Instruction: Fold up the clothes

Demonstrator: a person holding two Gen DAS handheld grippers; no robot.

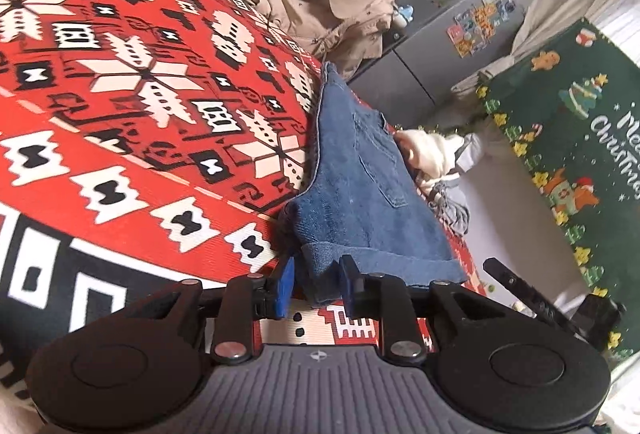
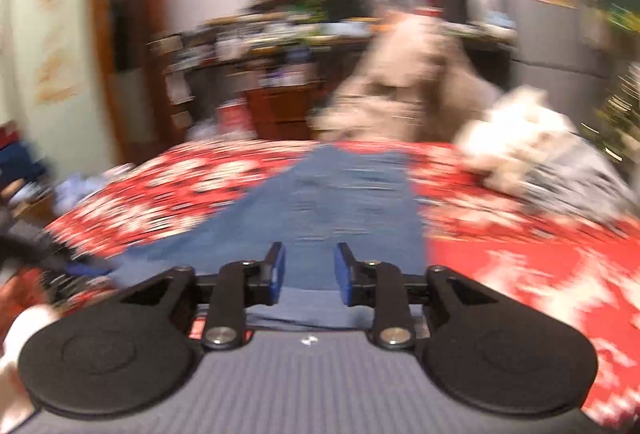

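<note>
Folded blue denim shorts (image 1: 356, 170) lie on a red, white and black patterned blanket (image 1: 140, 82) near its edge. My left gripper (image 1: 317, 284) sits at the shorts' near cuffed hem. The hem's corner lies between the blue pads (image 1: 285, 286), with a gap on the left side, so the pads do not press it. The right wrist view is heavily blurred. There my right gripper (image 2: 310, 274) stands open just above the near end of the shorts (image 2: 336, 202), with nothing between its fingers.
A beige jacket (image 1: 320, 6) is heaped at the blanket's far edge. A white garment (image 1: 428, 150) and a grey one (image 1: 456, 210) lie right of the shorts. Beyond stand a grey fridge (image 1: 452, 30) and a green Christmas rug (image 1: 568, 122).
</note>
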